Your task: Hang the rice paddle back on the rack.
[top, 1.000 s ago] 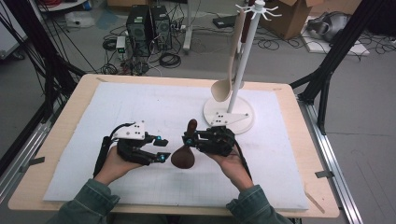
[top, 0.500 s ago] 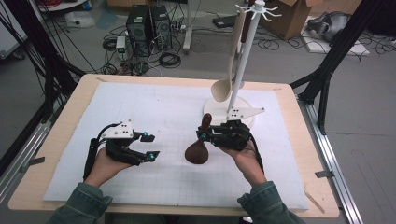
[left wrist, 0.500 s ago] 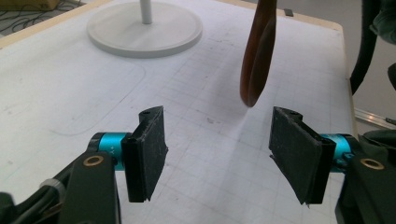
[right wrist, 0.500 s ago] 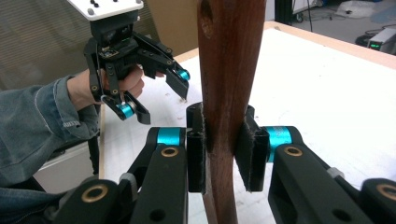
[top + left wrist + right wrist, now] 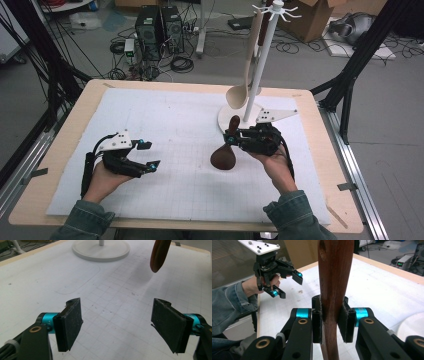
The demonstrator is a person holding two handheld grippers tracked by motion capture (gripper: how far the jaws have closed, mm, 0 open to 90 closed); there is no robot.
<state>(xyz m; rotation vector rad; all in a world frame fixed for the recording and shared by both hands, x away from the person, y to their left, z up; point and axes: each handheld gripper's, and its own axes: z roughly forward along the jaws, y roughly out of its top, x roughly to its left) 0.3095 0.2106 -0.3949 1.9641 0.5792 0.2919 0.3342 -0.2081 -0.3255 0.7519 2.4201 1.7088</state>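
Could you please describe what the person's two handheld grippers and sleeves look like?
Both the left gripper and the right gripper are black, with turquoise collars behind flat black pads, a light grey three-cornered plate on top and a black cable. The sleeves are grey-green denim.

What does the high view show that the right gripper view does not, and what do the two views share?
High view: the white rack with a pale spoon hanging on it, and the dark spoon's bowl.
Right gripper view: the pads pressed on the dark spoon's handle up close.
Both: the left gripper with its jaws apart, and the white mat.
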